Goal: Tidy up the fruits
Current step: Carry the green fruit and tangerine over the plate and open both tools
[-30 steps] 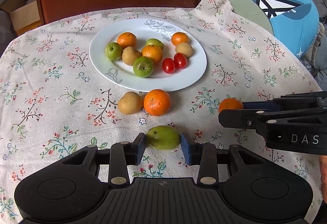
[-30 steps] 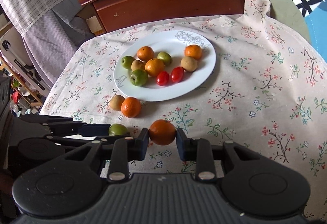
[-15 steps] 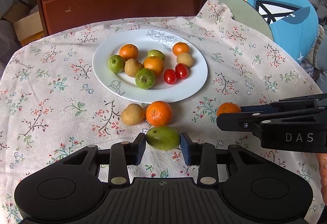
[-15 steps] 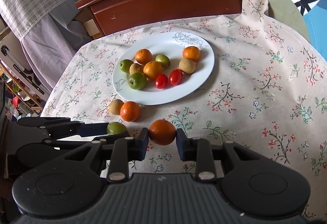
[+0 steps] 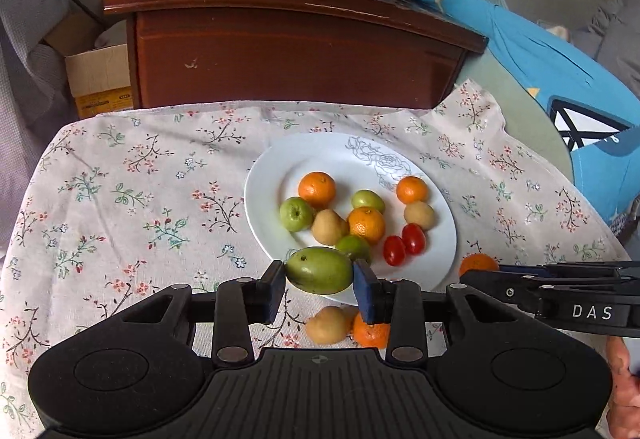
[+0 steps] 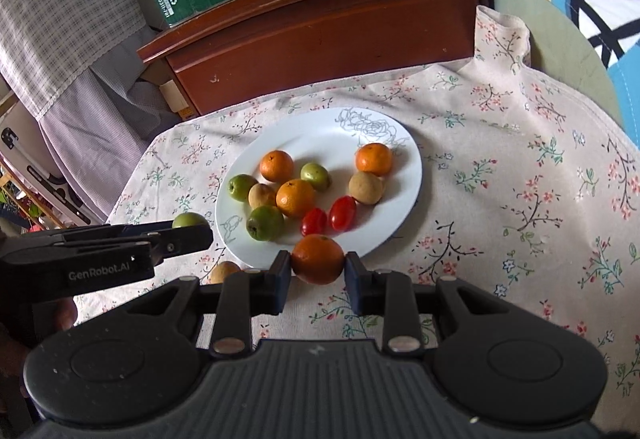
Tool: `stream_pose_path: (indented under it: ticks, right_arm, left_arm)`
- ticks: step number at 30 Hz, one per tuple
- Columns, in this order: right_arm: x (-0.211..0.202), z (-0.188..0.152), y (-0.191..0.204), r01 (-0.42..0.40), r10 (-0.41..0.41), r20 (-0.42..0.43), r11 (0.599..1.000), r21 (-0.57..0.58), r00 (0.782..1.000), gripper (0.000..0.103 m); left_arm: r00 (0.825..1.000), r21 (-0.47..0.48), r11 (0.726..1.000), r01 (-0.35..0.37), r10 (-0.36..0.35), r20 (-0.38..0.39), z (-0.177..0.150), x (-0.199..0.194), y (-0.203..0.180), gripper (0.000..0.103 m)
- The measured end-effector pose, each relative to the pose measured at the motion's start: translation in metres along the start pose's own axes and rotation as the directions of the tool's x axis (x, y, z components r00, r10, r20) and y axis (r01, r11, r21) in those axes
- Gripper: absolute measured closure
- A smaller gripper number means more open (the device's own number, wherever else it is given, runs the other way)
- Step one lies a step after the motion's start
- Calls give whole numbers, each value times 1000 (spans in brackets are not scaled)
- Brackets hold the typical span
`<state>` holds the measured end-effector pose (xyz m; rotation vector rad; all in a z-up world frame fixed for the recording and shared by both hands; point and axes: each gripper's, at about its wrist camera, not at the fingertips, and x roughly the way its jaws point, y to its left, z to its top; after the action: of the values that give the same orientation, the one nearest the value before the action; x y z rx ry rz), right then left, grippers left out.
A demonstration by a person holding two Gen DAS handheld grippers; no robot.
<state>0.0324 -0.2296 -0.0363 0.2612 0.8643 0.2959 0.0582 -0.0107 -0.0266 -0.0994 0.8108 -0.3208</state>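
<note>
Now we hold an oval green fruit (image 5: 319,270) clamped in our left tongs (image 5: 319,285) and a round orange tangerine (image 6: 317,259) clamped in our right tongs (image 6: 317,276), both at the white round plate (image 6: 404,199).

Bare rim of white plate (image 5: 400,155) at far side, fruit cluster (image 5: 360,215) crowding its middle.

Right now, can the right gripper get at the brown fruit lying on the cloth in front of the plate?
Probably not: the right gripper already holds an orange, and the left gripper partly covers the brown fruit.
</note>
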Motion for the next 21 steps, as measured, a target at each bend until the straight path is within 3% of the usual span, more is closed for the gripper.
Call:
stream_pose_path:
  ticks: [16, 21]
  right_arm:
    - [45, 13, -1, 28, -28, -29, 999, 17, 999, 74]
    - [56, 18, 3, 36, -36, -20, 999, 11, 999, 74]
  left_arm:
    - [1000, 24, 999, -22, 23, -15, 10, 43, 6, 68]
    - [1000, -2, 1000, 3, -3, -5, 19, 53, 12, 68]
